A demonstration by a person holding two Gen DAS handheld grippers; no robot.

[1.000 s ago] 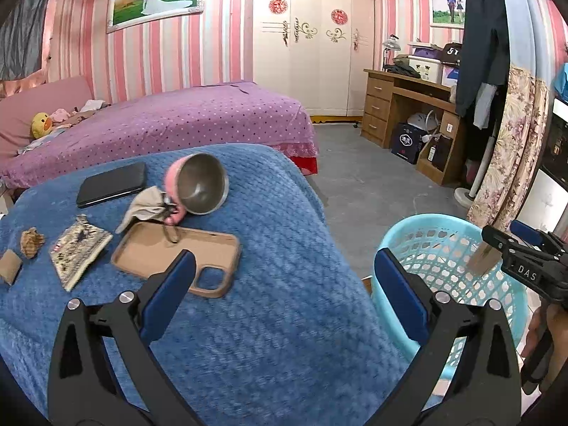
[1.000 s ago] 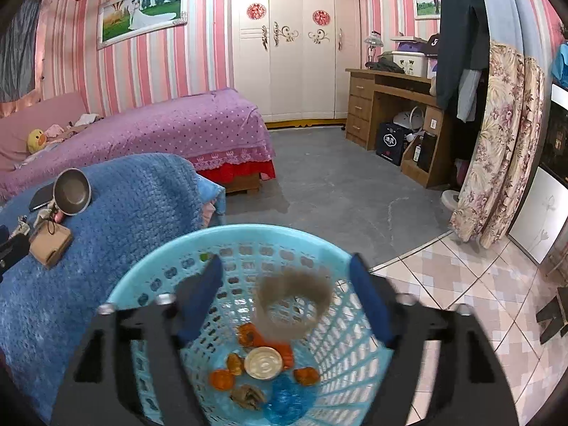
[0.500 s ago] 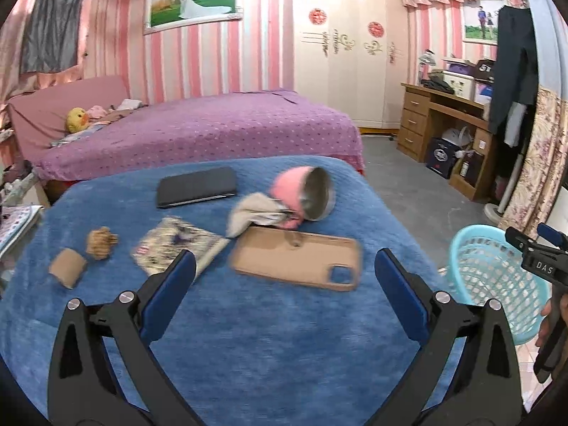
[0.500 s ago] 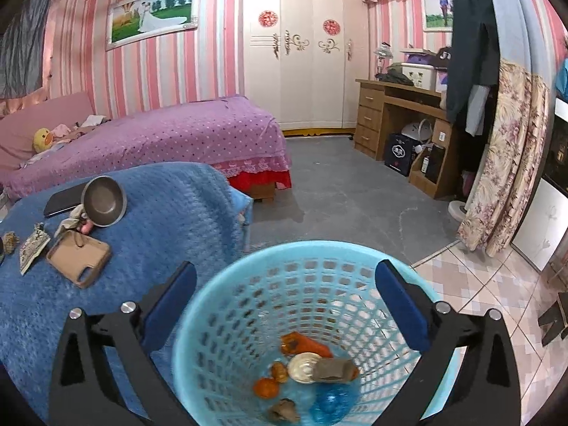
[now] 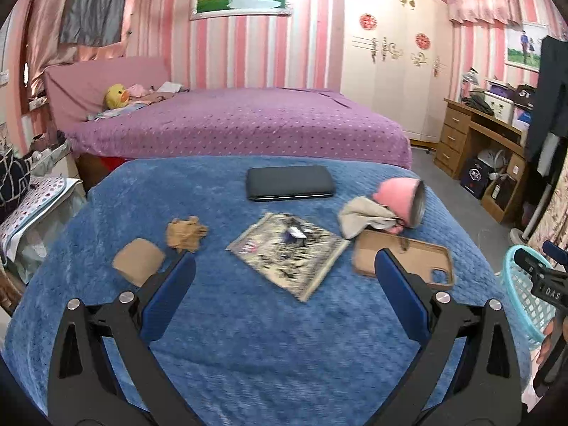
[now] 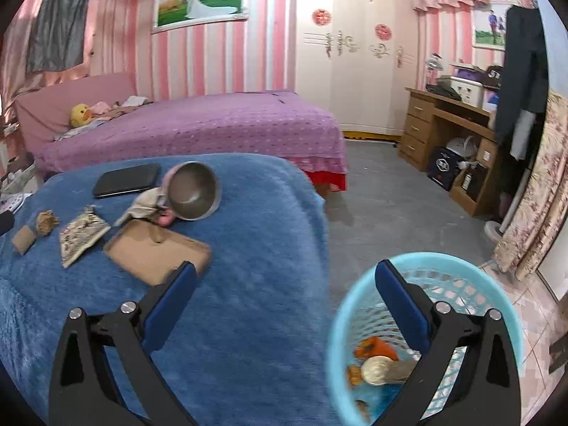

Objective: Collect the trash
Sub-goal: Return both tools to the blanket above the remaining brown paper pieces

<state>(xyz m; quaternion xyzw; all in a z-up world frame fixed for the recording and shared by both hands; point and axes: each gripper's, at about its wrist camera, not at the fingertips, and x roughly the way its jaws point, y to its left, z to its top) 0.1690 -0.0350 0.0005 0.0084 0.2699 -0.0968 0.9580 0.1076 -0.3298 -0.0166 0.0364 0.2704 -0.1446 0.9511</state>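
On the blue blanket (image 5: 269, 348) lie a crumpled brown paper ball (image 5: 186, 233), a flat brown cardboard piece (image 5: 139, 261), an empty printed wrapper (image 5: 289, 254) and a grey rag (image 5: 364, 214). My left gripper (image 5: 284, 293) is open and empty, hovering just short of the wrapper. My right gripper (image 6: 284, 293) is open and empty, between the blanket's edge and the light blue basket (image 6: 440, 273), which holds several pieces of trash (image 6: 376, 358). The wrapper (image 6: 81, 232) and paper ball (image 6: 46, 222) show far left there.
A tan phone case (image 5: 406, 257), a tipped pink metal cup (image 5: 403, 200) and a black phone (image 5: 290, 181) also lie on the blanket. A purple bed (image 5: 248, 120) stands behind. A wooden desk (image 6: 447, 124) and floral curtain (image 6: 539, 191) are to the right.
My left gripper swung left from the basket side to face the trash on the blanket. My right gripper opened, dropped a brown item into the basket and shifted left off it.
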